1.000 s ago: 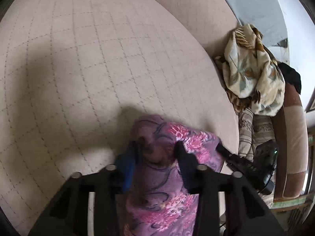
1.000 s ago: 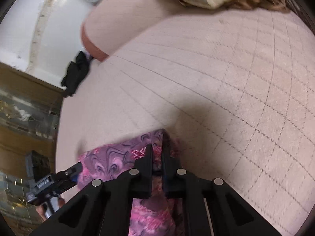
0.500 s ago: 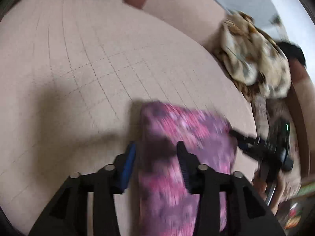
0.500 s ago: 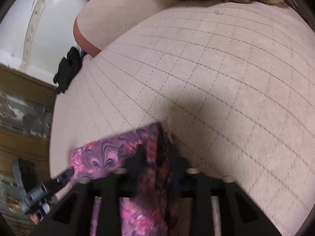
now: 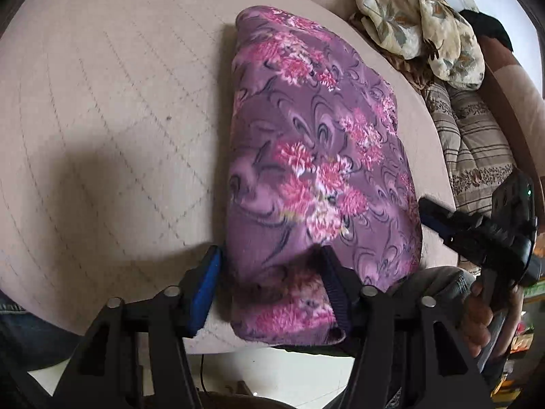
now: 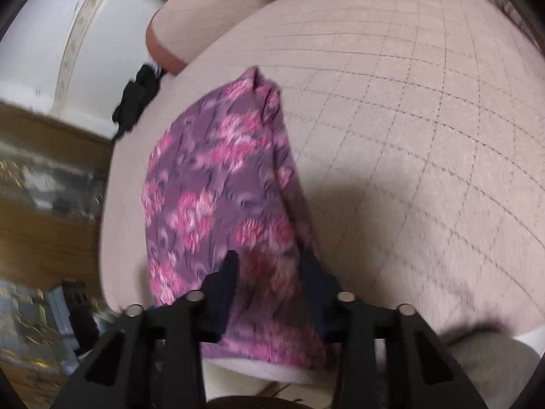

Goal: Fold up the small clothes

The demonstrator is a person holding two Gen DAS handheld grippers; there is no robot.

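A purple garment with pink flowers [image 5: 306,156] lies folded in a long strip on the quilted beige cushion [image 5: 112,109]. Its near end hangs slightly over the cushion's front edge. My left gripper [image 5: 270,272] stands open at that near end, the cloth between its blue pad [image 5: 204,289] and the other finger. In the right wrist view the same garment [image 6: 218,184] runs away from my right gripper [image 6: 272,272]. Its jaws are closing with the cloth's near end between them, the pads not pressing it. A hand holds the right gripper at the garment's right side [image 5: 477,235].
A pile of cream leaf-print cloth [image 5: 419,24] and striped fabric [image 5: 477,143] lie beyond the cushion's right side. A black item [image 6: 136,102] sits at the cushion's far left corner. Pale floor [image 5: 272,375] shows below the front edge, and a grey-trousered knee [image 6: 494,364] is close by.
Both grippers held the garment's end, then let go and drew back to the cushion's front edge. The garment now lies stretched out flat ahead of them.
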